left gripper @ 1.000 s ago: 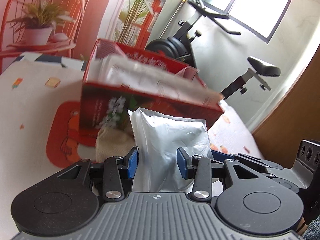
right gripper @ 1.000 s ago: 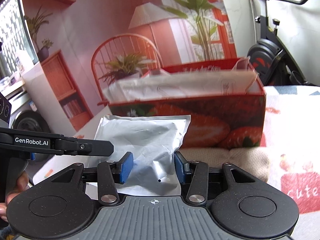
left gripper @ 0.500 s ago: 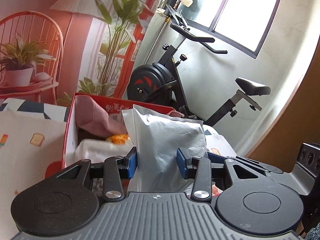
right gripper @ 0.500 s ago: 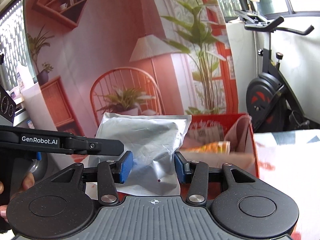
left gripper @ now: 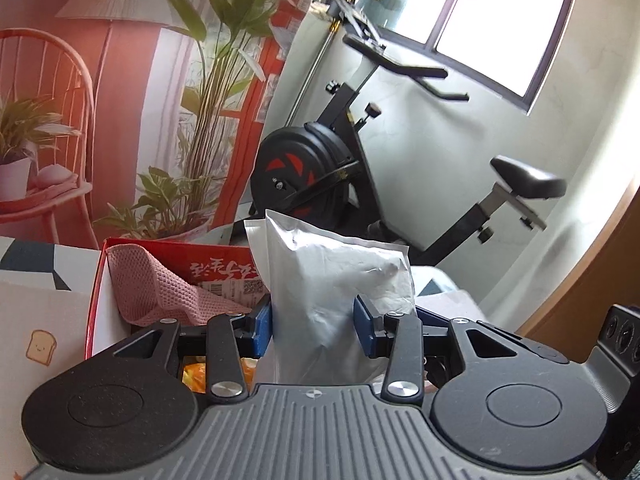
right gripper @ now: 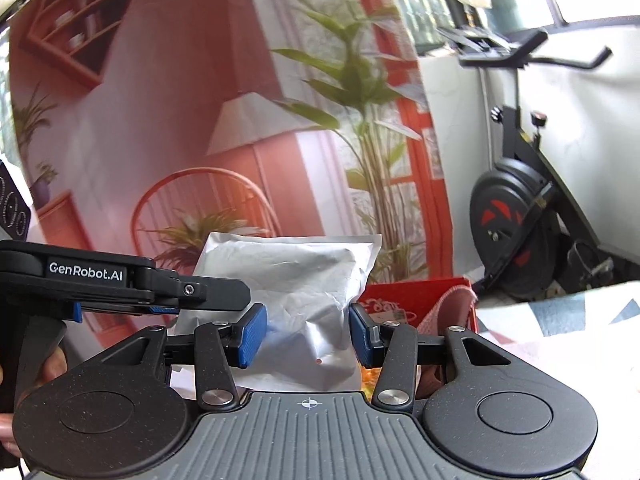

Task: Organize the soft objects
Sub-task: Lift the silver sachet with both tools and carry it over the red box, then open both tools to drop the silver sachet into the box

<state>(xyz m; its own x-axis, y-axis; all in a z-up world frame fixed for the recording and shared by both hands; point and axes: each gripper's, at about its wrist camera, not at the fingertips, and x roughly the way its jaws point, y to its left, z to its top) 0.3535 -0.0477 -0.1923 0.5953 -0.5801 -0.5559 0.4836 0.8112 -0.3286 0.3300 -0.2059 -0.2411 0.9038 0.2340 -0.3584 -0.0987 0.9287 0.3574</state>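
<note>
Exercise bike [left gripper: 320, 176] standing behind, not involved. Red box [left gripper: 224, 268] sitting on the patterned tablecloth [left gripper: 36, 320], already holding a pink cloth [left gripper: 148, 292] draped over its left wall and something orange low inside. Silver pouch [left gripper: 336, 292] being carried upright over the box, gripped from both sides. Left gripper [left gripper: 313, 330] pinching its lower part, blue pads pressing in. Right gripper [right gripper: 305, 334] is closed around the same pouch [right gripper: 296, 280], pads touching the foil. Judging the step: placing the pouch in the box. Next move probably needs lowering it past the rim, then both tongs opening together.
</note>
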